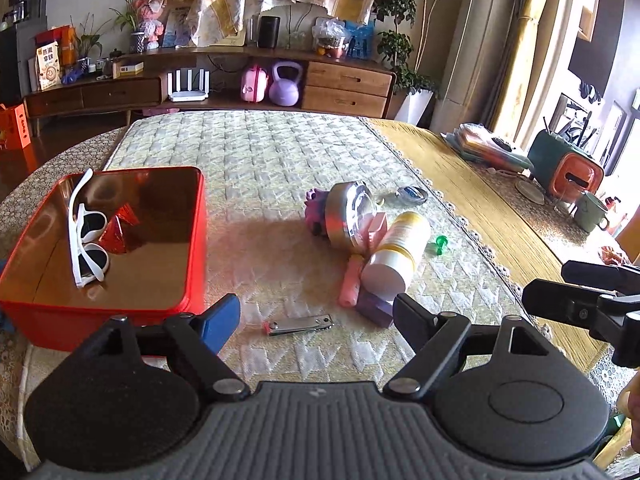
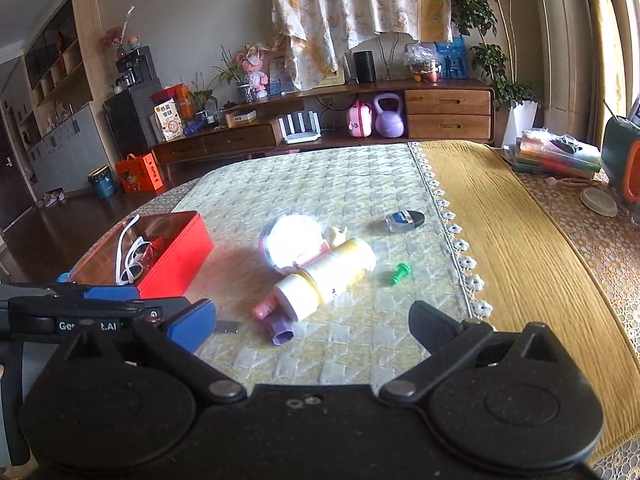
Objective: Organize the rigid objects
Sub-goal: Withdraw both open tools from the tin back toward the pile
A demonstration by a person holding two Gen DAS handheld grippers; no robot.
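A red tin box (image 1: 192, 240) (image 2: 180, 256) sits left on the quilted mat and holds white sunglasses (image 1: 86, 236) (image 2: 128, 256) and a red wrapped piece (image 1: 120, 232). A pile lies mid-mat: a yellow-white bottle (image 1: 396, 252) (image 2: 328, 276), a shiny metal tin (image 1: 348, 216) (image 2: 292, 240), a pink stick (image 1: 350, 284), a purple block (image 1: 374, 306) (image 2: 282, 330). A folded metal tool (image 1: 300, 324), a green pushpin (image 1: 440, 245) (image 2: 400, 272) and a small clear case (image 1: 412, 194) (image 2: 404, 220) lie apart. My left gripper (image 1: 316, 312) is open above the metal tool. My right gripper (image 2: 312, 320) is open, facing the pile.
The right gripper shows at the right edge of the left wrist view (image 1: 580, 304); the left gripper shows at the left of the right wrist view (image 2: 100, 308). A yellow cloth (image 2: 520, 248) covers the table's right side, with stacked books (image 2: 556, 156), a green-orange container (image 1: 568, 168) and a mug (image 1: 592, 212).
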